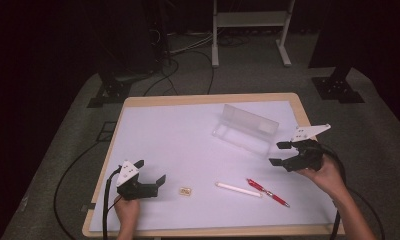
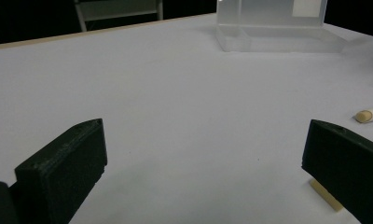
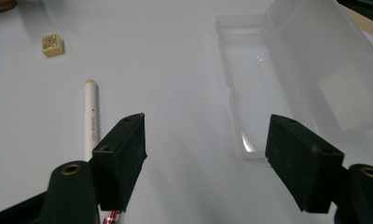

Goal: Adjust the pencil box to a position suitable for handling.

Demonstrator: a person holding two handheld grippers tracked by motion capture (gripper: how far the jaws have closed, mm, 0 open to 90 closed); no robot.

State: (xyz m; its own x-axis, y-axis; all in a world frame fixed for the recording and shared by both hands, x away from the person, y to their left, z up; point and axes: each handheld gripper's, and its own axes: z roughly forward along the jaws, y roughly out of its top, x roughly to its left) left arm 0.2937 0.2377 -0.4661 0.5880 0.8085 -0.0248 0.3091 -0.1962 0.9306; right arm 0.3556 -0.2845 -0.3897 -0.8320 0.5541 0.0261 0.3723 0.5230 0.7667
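Observation:
A clear plastic case (image 1: 245, 127) lies open on the white table top (image 1: 178, 140), its lid standing up behind the tray. A white pen (image 1: 238, 189), a red pen (image 1: 268, 192) and a small beige eraser (image 1: 186, 191) lie near the front edge. My left gripper (image 1: 150, 171) rests at the front left, open and empty, just left of the eraser (image 2: 327, 195). My right gripper (image 1: 279, 153) hovers open and empty at the right, between the case (image 3: 250, 93) and the pens. In the right gripper view the white pen (image 3: 90, 116) lies beside the left jaw.
The table's wooden rim (image 1: 208, 98) frames the white top. Behind the table stand a white frame (image 1: 250, 30) and dark stand bases (image 1: 335, 87), with cables (image 1: 158, 82) on the grey floor. A black cable (image 1: 107, 200) trails from the left gripper.

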